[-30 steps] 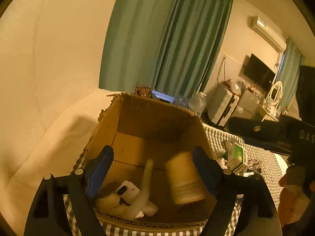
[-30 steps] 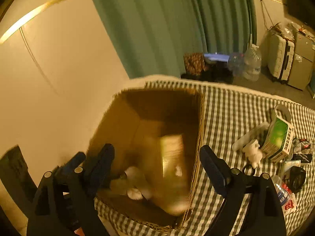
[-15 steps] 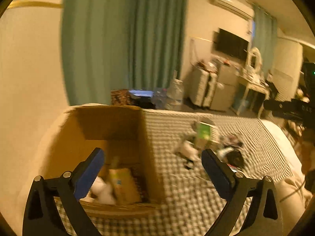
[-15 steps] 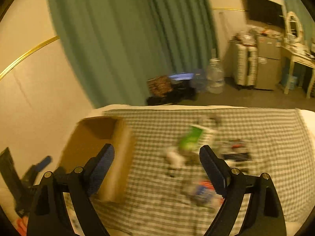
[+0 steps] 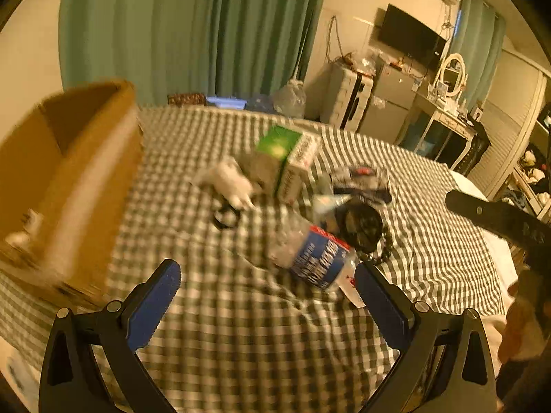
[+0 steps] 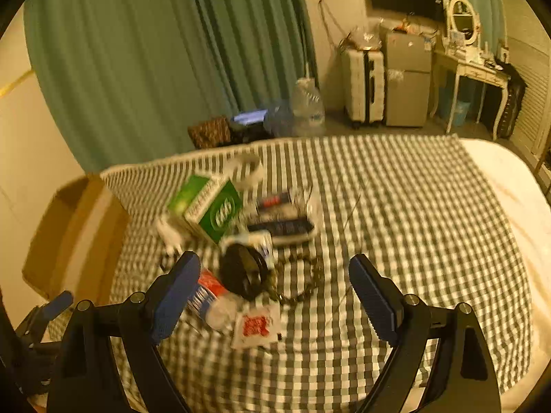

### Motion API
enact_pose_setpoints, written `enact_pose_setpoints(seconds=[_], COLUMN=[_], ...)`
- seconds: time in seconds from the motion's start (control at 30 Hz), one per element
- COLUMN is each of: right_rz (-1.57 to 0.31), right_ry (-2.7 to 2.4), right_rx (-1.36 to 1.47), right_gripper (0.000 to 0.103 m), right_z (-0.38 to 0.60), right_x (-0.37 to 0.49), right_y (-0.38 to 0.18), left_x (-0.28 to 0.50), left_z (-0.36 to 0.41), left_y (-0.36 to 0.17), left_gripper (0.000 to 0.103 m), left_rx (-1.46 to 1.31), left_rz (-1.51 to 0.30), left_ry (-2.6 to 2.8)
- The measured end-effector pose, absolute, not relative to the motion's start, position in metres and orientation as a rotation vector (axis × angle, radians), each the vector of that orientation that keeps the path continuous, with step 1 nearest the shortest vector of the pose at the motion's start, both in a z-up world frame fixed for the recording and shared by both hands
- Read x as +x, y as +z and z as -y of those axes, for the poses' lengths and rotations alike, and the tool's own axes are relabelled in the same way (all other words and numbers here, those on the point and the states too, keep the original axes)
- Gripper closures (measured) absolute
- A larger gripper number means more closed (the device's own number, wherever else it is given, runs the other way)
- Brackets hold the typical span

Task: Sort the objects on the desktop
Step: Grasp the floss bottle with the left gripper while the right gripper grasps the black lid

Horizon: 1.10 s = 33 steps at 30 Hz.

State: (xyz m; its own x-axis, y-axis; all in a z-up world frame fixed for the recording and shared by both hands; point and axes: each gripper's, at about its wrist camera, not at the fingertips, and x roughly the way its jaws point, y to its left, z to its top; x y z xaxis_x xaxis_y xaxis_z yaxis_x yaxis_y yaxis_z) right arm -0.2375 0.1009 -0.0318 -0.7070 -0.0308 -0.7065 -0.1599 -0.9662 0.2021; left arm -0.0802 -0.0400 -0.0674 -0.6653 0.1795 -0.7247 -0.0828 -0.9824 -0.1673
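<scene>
blurred cardboard box, cut off left

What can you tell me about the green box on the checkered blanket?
The green box looks like a cardboard carton with green faces and a white side panel carrying print too blurred to read. It sits tilted on the checkered blanket, in the clutter between the cardboard box and a dark packet. A white fluffy thing lies against its left side. Nothing holds it; both grippers are open and away from it.
</scene>
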Motion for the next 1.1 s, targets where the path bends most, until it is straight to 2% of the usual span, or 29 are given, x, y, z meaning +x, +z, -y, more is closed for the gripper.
enact_pose_setpoints(seconds=[0.13, 0.23, 0.43, 0.6, 0.73, 0.9, 0.93, 0.97, 1.0, 1.1], right_rz=[-0.421, -0.442, -0.618, -0.512, -0.513, -0.412, -0.41, -0.413, -0.421, -0.556], right_ry=[2.833, 2.86, 2.913, 2.946, 2.922, 2.865, 2.848, 2.829, 2.805, 2.777], right_rx=[-1.267, -1.29, -1.328, -1.375, -1.462, -1.522, -1.537, -1.554, -1.573, -1.599], right_gripper=[0.014, 0.014, 0.014, 0.014, 0.014, 0.015, 0.017, 0.026, 0.04, 0.041], right_z=[-0.104, -0.107, -0.11, -0.092, -0.08, -0.069, -0.069, -0.07, -0.073, -0.087], right_x=[-0.243, -0.248, -0.274, -0.303, -0.325, -0.339, -0.341, -0.342, -0.343, -0.343], right_y=[-0.062, -0.073, -0.094, -0.102, -0.122, -0.137, -0.141, -0.144, -0.147, -0.154], left_x=[-0.093, -0.098, -0.115, -0.132, -0.144, -0.15, -0.151, -0.153, -0.155, -0.159], left_z=[0.021, 0.002, -0.021, -0.013, -0.001, -0.006, -0.007, -0.008, -0.007, -0.003], left_y=[-0.097, -0.11, -0.125, -0.139, -0.144, -0.151, -0.153, -0.154, -0.155, -0.157], left_gripper=[0.0, 0.0, 0.0, 0.0, 0.0, 0.0, 0.0, 0.0, 0.0, 0.0], left_rx=[-1.272, -1.284, -1.252, -1.275, -1.289, -1.257, -1.25, -1.241, -1.232, -1.222], left_rz=[0.171, 0.065, -0.056, -0.001, 0.109, 0.063, 0.038, 0.031, 0.042, 0.091], left_ry=[2.675, 2.632, 2.595, 2.589, 2.539, 2.526, 2.523, 2.518, 2.511, 2.482])
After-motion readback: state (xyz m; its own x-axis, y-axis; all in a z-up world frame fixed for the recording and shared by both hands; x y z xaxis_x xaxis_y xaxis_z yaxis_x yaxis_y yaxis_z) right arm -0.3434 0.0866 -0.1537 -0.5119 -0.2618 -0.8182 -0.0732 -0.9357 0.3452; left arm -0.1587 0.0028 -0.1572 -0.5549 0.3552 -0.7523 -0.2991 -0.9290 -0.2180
